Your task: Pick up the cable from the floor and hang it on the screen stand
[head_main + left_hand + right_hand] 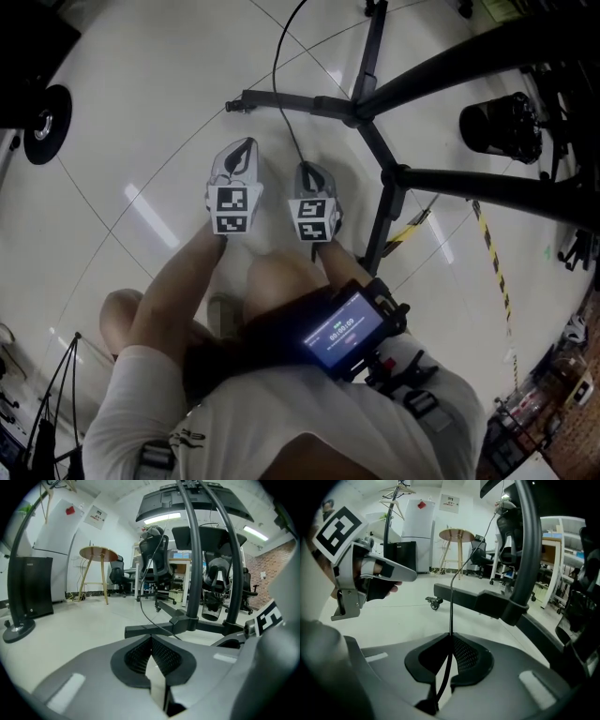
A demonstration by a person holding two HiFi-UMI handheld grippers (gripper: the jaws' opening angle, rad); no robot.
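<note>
Thin black cable point(450, 611), pinched in right hand-held gripper point(451, 637), runs toward black screen stand point(487, 603) on floor point(403, 616).

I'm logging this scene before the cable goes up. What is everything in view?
cable: one, black, running from the right gripper past the stand
stand: one, black, legs spread on the floor ahead
bin: one, black, right of the stand
tape: one strip, yellow and black, floor at right
round base: one, black, floor at far left
table: one, wooden, round, by the back wall
chairs: several, black, behind the stand
phone: one, dark, screen lit, on the person's chest
left gripper: grey, shut, empty
right gripper: grey, shut on the cable
</note>
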